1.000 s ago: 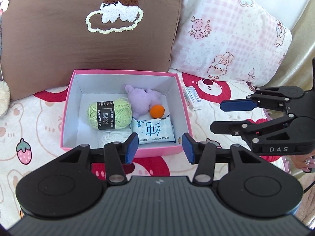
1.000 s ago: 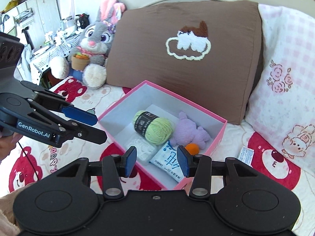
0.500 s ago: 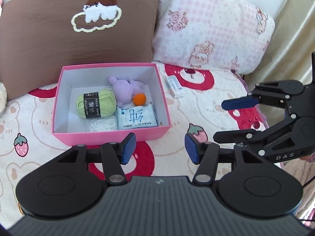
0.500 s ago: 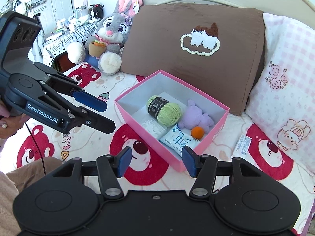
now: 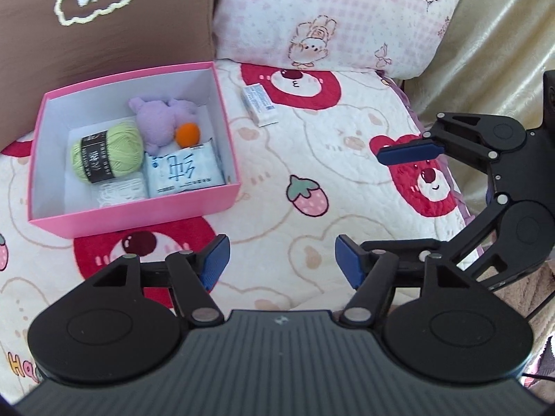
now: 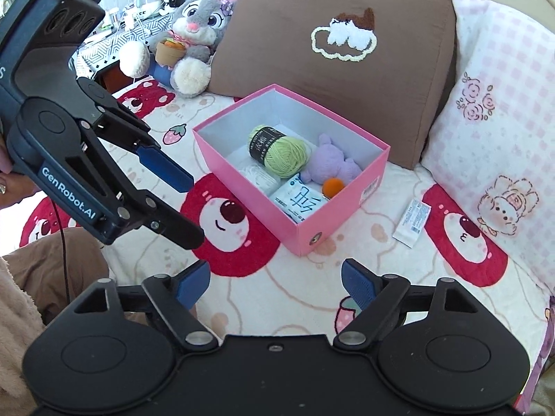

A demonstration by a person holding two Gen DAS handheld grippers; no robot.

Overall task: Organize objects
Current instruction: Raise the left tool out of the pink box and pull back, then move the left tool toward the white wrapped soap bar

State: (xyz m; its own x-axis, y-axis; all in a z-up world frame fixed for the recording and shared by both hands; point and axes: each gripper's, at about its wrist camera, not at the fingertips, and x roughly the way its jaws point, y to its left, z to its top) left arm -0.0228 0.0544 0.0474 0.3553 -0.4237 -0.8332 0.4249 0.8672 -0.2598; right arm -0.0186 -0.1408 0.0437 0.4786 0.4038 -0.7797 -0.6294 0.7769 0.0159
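Note:
A pink box (image 5: 222, 128) (image 6: 333, 208) sits on the bed quilt. It holds green yarn (image 5: 111, 152) (image 6: 282, 149), a purple plush (image 5: 161, 124) (image 6: 331, 166) with an orange ball (image 5: 187, 133) (image 6: 333, 186), a white-blue tissue packet (image 5: 184, 175) (image 6: 301, 201) and a white bundle (image 5: 119, 192) (image 6: 260, 175). A small white packet (image 5: 259, 103) (image 6: 412, 218) lies on the quilt right of the box. My left gripper (image 5: 281, 265) (image 6: 180, 204) is open and empty, in front of the box. My right gripper (image 6: 275, 282) (image 5: 385, 204) is open and empty, further right.
A brown cushion (image 6: 333, 45) and a pink checked pillow (image 5: 333, 17) (image 6: 499, 114) stand behind the box. A grey bunny plush (image 6: 190, 38) sits at the far left. A beige curtain (image 5: 503, 45) hangs beyond the quilt's right edge.
Both grippers have pulled back and away from the box, so it looks smaller. The left view has swung right, bringing the small white packet and more quilt into sight. Both stayed open.

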